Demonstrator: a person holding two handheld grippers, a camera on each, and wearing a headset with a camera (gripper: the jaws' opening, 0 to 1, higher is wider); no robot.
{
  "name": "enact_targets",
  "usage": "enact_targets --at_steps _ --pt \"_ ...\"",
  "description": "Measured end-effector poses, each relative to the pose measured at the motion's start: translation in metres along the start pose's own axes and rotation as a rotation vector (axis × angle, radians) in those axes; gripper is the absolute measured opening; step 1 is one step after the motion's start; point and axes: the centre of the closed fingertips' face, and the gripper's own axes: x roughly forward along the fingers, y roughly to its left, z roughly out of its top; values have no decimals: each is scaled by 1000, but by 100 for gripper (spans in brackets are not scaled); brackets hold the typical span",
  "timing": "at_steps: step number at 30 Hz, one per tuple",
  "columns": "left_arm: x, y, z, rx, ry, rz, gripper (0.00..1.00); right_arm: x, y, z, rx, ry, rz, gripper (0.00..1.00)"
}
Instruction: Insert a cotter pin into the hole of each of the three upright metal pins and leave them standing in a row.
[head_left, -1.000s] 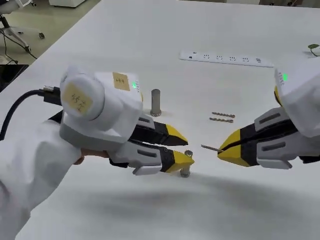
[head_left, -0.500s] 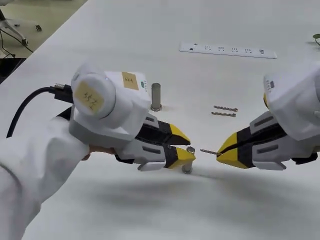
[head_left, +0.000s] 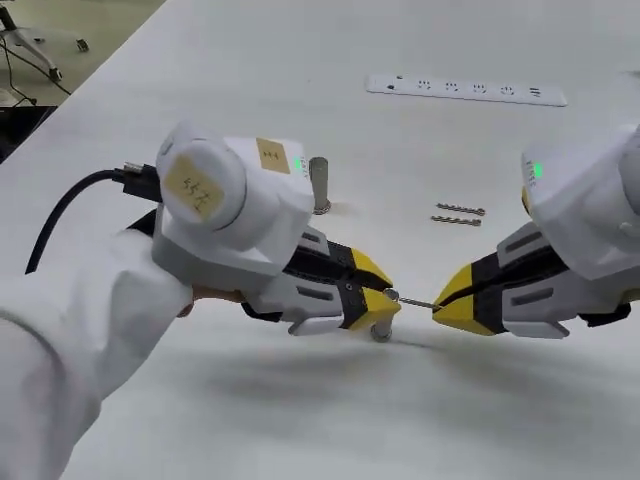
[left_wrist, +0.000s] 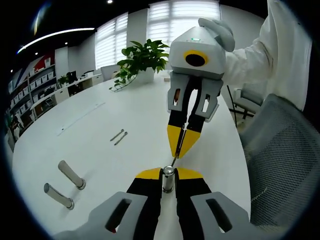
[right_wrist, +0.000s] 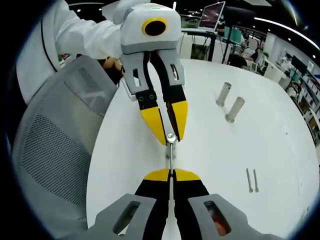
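Cotter pin (head_left: 418, 300), a thin bare wire, lies level between my two grippers, its free tip at the head of the clamped metal pin (head_left: 382, 328).
My right gripper (head_left: 440, 303) has its yellow-tipped jaws closed on the wire's back end, so it sticks straight out past the tips. In the right gripper view it runs up to the pin's rounded, shiny head, and I cannot tell whether the tip is inside the hole. My left gripper (head_left: 386, 297) pinches the short steel cylinder upright near its top, its foot on the smooth white table (head_left: 300, 80). Two other metal pins (right_wrist: 223, 94) stand close together, well off to the side. Two spare cotter pins (head_left: 460, 210) lie side by side beyond the grippers, and a white power strip (head_left: 465, 90) lies farther back.
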Motion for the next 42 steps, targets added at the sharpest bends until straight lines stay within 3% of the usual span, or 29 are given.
enact_targets --at_steps 5,7,9,15,23,32,36,42 --pt "1 1 0 -3 0 -1 6 2 0 3 -1 -8 -1 0" --pt "2 0 0 -55 -3 -4 6 4 0 6 2 -14 2 0" --pt "3 0 1 -30 -5 -5 6 5 0 8 0 -18 -1 0" --pt "2 0 2 -36 0 -3 6 8 0 16 17 -41 2 0" --pt "2 1 2 -30 6 -4 6 15 2 26 -21 -56 15 0" --pt "2 -1 1 -32 9 -2 6 13 2 23 -43 -66 5 0" --pt "1 -1 1 -35 10 -3 6 10 4 18 -40 -60 8 10" --pt "1 -2 0 -31 12 -1 6 4 -1 15 -5 -81 -20 8"
